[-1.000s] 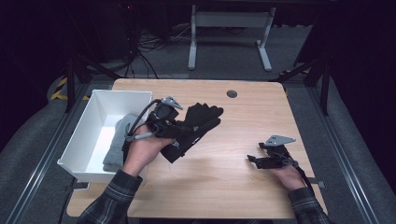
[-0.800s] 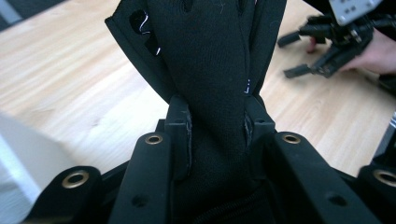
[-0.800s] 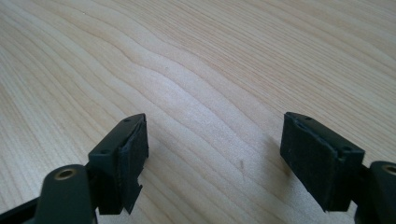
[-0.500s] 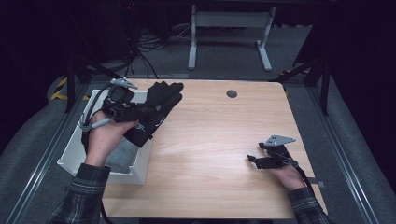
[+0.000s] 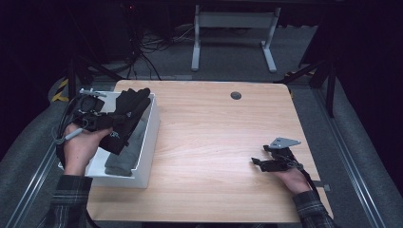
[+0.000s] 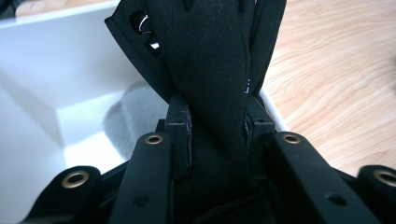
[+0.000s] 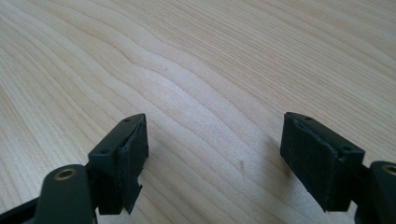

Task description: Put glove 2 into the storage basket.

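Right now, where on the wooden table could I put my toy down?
The bare light wooden tabletop is free between the white rectangular bin and the right gripper, back to the small dark round grommet. It is crowded at the bin: the left gripper holds a black fabric glove above a grey folded cloth.

We see a black glove (image 5: pixel 124 116) pinched in the black left gripper (image 6: pixel 217 126). Tiny white marks show near the glove's edge. Right under that gripper sits a white bin (image 5: pixel 148 142), and inside it lies a soft grey cloth (image 5: pixel 127 154). The table (image 5: pixel 214 137) is light wood with wavy brown lines. The right gripper (image 7: pixel 215 154) is black too, with a grey plate on top, and pale wood shows between its pads. Both sleeves by the grippers are dark checked plaid. Beyond the grippers, the floor (image 5: pixel 228 61) is dark grey.
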Available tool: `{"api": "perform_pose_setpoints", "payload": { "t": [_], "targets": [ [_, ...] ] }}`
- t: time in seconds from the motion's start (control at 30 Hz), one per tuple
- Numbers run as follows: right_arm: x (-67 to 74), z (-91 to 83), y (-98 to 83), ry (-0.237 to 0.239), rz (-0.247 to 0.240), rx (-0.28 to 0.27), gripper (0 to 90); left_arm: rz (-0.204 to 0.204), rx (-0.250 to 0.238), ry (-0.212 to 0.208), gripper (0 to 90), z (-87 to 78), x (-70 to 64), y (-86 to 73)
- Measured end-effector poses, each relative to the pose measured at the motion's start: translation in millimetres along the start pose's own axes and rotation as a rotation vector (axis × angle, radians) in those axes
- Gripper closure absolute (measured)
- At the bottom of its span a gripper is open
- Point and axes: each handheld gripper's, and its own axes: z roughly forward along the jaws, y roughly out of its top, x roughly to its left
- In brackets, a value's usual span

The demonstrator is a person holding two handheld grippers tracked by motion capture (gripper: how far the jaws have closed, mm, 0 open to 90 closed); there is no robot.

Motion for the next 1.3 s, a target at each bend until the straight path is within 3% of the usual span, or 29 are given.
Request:
{"api": "perform_pose_setpoints", "payload": {
  "t": [0.23, 0.57, 0.67, 0.7, 0.77, 0.9, 1.1, 1.17, 1.3],
  "targets": [
    [0.2, 0.0, 0.1, 0.0, 0.001, 0.0, 24.2, -0.048, 0.048, 0.027, 70.4, 26.4, 10.3, -15.8],
    [0.2, 0.0, 0.1, -0.001, 0.001, 0.0, 24.2, -0.079, 0.113, 0.041, 69.0, 64.3, 10.5, -27.9],
    [0.2, 0.1, 0.1, -0.001, 0.001, 0.0, 24.2, -0.09, 0.132, 0.045, 66.3, 74.3, 13.0, -32.4],
    [0.2, 0.1, 0.1, -0.003, 0.001, 0.0, 24.2, -0.092, 0.133, 0.052, 60.7, 77.3, 14.2, -34.3],
    [0.2, 0.0, 0.1, -0.002, 0.001, -0.001, 24.2, -0.098, 0.132, 0.049, 57.8, 77.0, 15.3, -34.7],
    [0.3, 0.0, 0.1, -0.003, 0.0, -0.001, 24.2, -0.093, 0.091, 0.058, 37.3, 68.9, 16.5, -32.4],
    [0.5, 0.0, 0.1, 0.0, 0.002, 0.0, 24.2, -0.05, 0.042, 0.04, 32.0, 52.3, 9.5, -21.0],
    [0.6, 0.0, 0.1, 0.0, 0.002, 0.0, 24.2, -0.015, 0.001, 0.018, 30.2, 45.0, -0.2, -12.8],
    [0.6, -0.1, 0.0, 0.0, 0.002, 0.0, 24.2, 0.024, -0.034, -0.014, 29.2, 39.6, -14.8, -3.9]
  ]
}}
